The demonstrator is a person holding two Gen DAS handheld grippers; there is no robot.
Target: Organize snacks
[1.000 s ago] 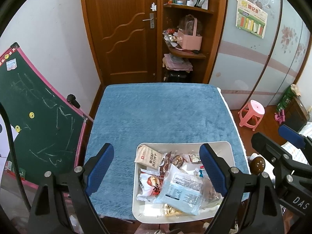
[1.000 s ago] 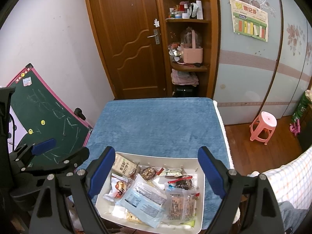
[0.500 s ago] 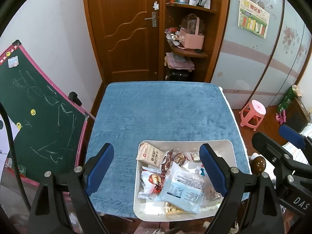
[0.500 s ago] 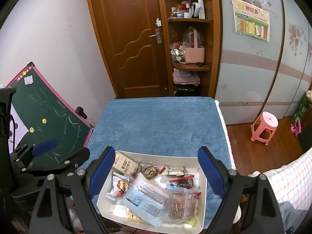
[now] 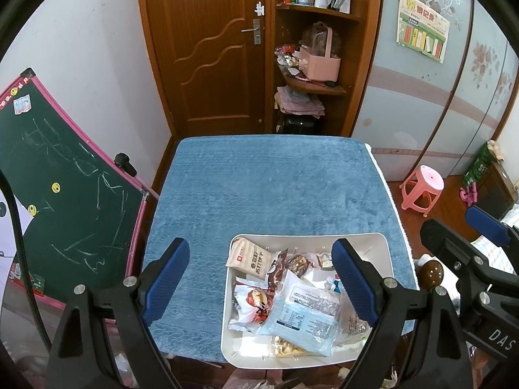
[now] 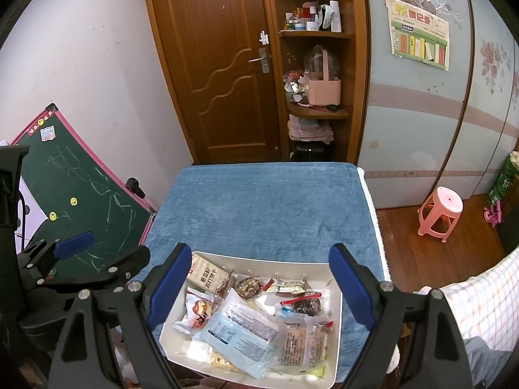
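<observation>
Both claws (image 5: 259, 283) (image 6: 258, 287) wide apart, empty, above snack tray (image 5: 308, 237).

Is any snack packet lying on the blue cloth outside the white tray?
No, in the right wrist view every snack packet lies inside the white tray, and the blue cloth beyond it carries none.

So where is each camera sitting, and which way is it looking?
Left wrist view: rides on the left gripper, held high at the table's near edge, looking forward and down at the white tray of snacks; its own blue jaws show, wide open, plus the right gripper at the right edge.
Right wrist view: rides on the right gripper, same direction, slightly further right; its own open jaws show, with the left gripper at the left edge.
Both share the tray, blue cloth, door and pink stool.
</observation>
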